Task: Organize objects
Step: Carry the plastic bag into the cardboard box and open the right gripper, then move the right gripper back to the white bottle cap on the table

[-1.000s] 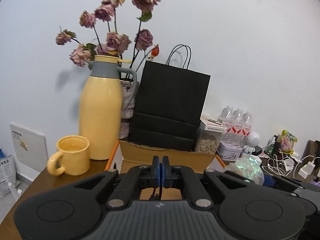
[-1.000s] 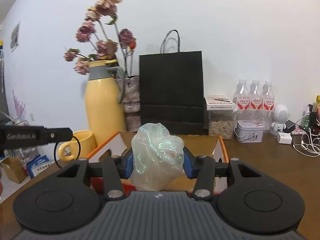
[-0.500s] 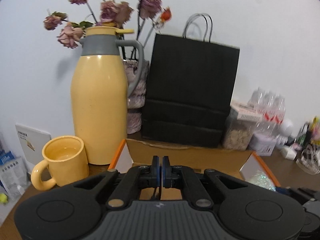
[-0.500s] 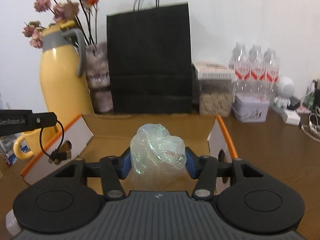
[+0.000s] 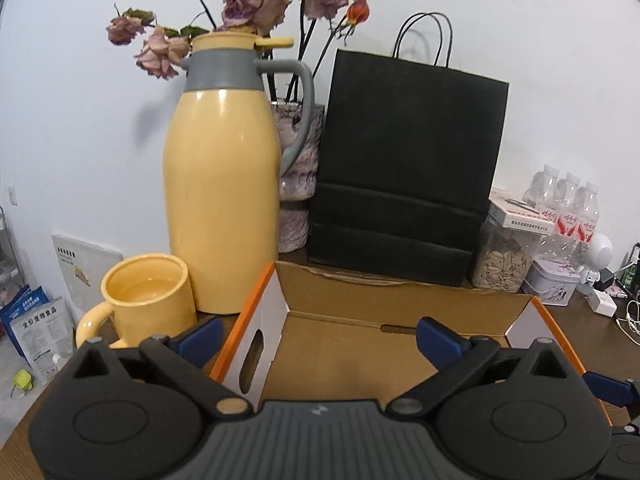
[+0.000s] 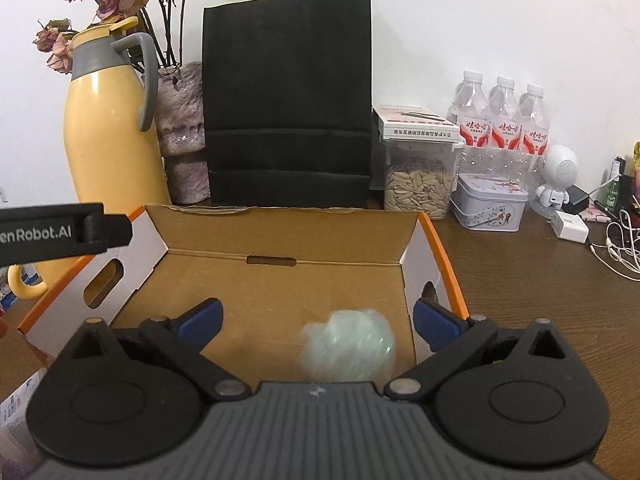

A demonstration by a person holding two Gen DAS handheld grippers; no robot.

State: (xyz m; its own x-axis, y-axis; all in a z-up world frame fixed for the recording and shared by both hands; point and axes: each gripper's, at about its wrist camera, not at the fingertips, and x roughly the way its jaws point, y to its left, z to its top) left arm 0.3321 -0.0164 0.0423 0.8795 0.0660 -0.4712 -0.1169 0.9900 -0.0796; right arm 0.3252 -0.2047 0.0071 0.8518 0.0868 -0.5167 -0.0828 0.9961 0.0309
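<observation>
The crumpled iridescent wrapper (image 6: 347, 346) has dropped from the right gripper (image 6: 316, 322) into the cardboard box (image 6: 280, 288) (blurred, maybe still settling); both it and the left gripper (image 5: 318, 336) are opening, nothing clamped. One item stowed.

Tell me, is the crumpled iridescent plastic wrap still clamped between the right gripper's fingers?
No: the plastic wrap lies in the cardboard box, apart from both pads of the right gripper, whose jaws are opening.
</observation>
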